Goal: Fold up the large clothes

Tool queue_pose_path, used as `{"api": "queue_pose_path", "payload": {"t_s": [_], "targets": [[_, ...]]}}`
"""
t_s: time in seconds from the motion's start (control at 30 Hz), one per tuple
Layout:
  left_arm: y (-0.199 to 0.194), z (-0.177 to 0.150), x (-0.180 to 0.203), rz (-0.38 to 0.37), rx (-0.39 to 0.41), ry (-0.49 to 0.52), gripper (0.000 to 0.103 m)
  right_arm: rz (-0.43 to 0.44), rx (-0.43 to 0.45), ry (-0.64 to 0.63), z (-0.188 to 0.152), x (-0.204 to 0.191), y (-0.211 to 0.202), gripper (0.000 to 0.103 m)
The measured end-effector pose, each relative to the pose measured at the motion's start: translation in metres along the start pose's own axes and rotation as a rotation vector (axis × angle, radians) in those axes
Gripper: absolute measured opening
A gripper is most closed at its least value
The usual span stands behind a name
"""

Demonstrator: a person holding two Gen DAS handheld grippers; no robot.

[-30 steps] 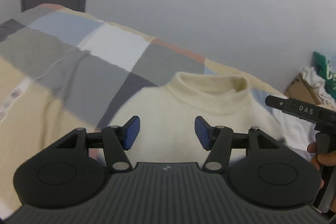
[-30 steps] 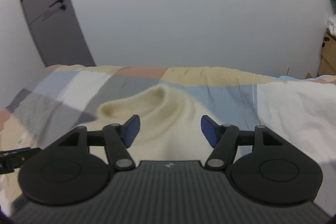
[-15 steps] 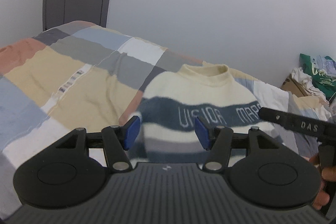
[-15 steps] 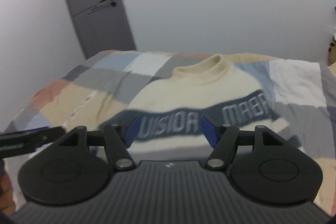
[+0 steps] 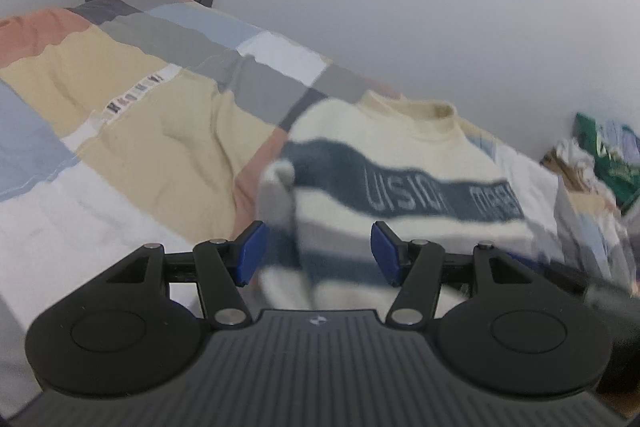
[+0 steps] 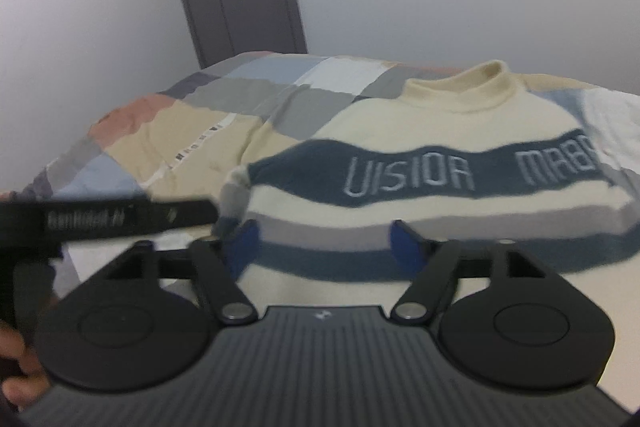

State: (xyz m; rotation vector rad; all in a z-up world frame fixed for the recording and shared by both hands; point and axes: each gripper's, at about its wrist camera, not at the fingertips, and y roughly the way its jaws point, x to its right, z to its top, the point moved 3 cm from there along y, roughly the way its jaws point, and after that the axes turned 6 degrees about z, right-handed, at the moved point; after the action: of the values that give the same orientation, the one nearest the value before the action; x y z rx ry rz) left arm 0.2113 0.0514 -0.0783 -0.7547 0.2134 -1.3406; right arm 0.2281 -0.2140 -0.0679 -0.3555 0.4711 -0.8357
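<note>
My left gripper [image 5: 316,247] stands part open and empty. My right gripper [image 6: 324,247] has just been opening wide, with nothing between its jaws. The sweater [image 6: 420,131] lies at twelve o'clock on the bed [image 6: 192,131]. It looks soft, thick and floppy, so I'd pinch the hem corners.

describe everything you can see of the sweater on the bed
The sweater is a cream knit with a short stand-up collar, a dark blue band bearing pale letters, and grey and blue stripes below. It lies front up on the patchwork bedspread, with its sleeve bunched at one side. Neither gripper grips it.
</note>
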Motion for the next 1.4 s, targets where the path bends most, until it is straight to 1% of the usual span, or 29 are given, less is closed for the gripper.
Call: {"api": "queue_pose_path", "payload": {"t_s": [0.03,0.1,0.3,0.37,0.47,0.5,0.53,0.57,0.6,0.63,0.7,0.77,0.87,1.0,1.07,1.1,1.13,1.2,1.23,1.27,1.33,1.4], "targets": [[0.005,0.003,-0.004,0.006,0.007,-0.011,0.065,0.000,0.003,-0.006,0.000,-0.001,0.006,0.084],[0.017,0.007,-0.015,0.010,0.016,-0.039,0.065,0.011,-0.018,-0.024,0.000,-0.004,0.022,0.084],[0.052,0.001,-0.052,0.029,-0.038,-0.123,0.065,0.029,-0.102,-0.093,-0.012,-0.013,0.063,0.084],[0.059,0.001,-0.058,0.019,-0.043,-0.152,0.065,0.016,-0.143,-0.136,-0.017,-0.016,0.075,0.084],[0.065,0.001,-0.065,0.009,-0.033,-0.186,0.065,0.000,-0.172,-0.186,-0.020,-0.020,0.084,0.082],[0.066,0.000,-0.066,0.006,-0.031,-0.195,0.065,0.002,-0.183,-0.203,-0.021,-0.022,0.085,0.074],[0.066,0.000,-0.067,0.000,-0.030,-0.204,0.065,0.009,-0.191,-0.218,-0.021,-0.024,0.086,0.057],[0.066,0.000,-0.068,-0.004,-0.029,-0.212,0.065,0.019,-0.196,-0.228,-0.021,-0.025,0.085,0.048],[0.065,-0.001,-0.069,-0.009,-0.027,-0.220,0.065,0.030,-0.198,-0.229,-0.021,-0.027,0.083,0.029],[0.064,-0.001,-0.069,-0.014,-0.022,-0.226,0.065,0.029,-0.192,-0.230,-0.021,-0.027,0.080,0.014],[0.062,-0.001,-0.071,-0.032,-0.010,-0.243,0.065,0.015,-0.164,-0.238,-0.016,-0.028,0.068,0.009],[0.060,-0.001,-0.073,-0.045,-0.004,-0.266,0.065,0.011,-0.129,-0.225,-0.010,-0.022,0.054,0.008],[0.059,-0.003,-0.074,-0.075,-0.011,-0.315,0.065,-0.010,-0.075,-0.160,0.002,0.000,0.030,0.008],[0.059,-0.007,-0.071,-0.097,-0.031,-0.336,0.065,-0.083,-0.016,-0.043,0.014,0.040,0.006,0.007],[0.061,-0.012,-0.066,-0.132,-0.056,-0.349,0.065,-0.140,0.011,-0.011,0.015,0.058,-0.001,0.007],[0.062,-0.017,-0.062,-0.162,-0.072,-0.353,0.064,-0.174,0.022,0.009,0.015,0.069,-0.005,0.007],[0.063,-0.021,-0.057,-0.197,-0.093,-0.354,0.064,-0.190,0.026,0.040,0.014,0.080,-0.007,0.007],[0.067,-0.031,-0.040,-0.273,-0.149,-0.331,0.064,-0.184,0.021,0.124,0.011,0.100,-0.009,0.007],[0.068,-0.035,-0.033,-0.284,-0.171,-0.308,0.064,-0.182,0.020,0.152,0.009,0.107,-0.009,0.007],[0.070,-0.040,-0.024,-0.277,-0.191,-0.273,0.063,-0.181,0.021,0.171,0.008,0.111,-0.009,0.008],[0.069,-0.048,-0.011,-0.240,-0.192,-0.205,0.063,-0.178,0.030,0.180,0.009,0.113,-0.011,0.008],[0.067,-0.052,-0.003,-0.223,-0.187,-0.175,0.054,-0.174,0.049,0.164,0.012,0.109,-0.014,0.008]]}}
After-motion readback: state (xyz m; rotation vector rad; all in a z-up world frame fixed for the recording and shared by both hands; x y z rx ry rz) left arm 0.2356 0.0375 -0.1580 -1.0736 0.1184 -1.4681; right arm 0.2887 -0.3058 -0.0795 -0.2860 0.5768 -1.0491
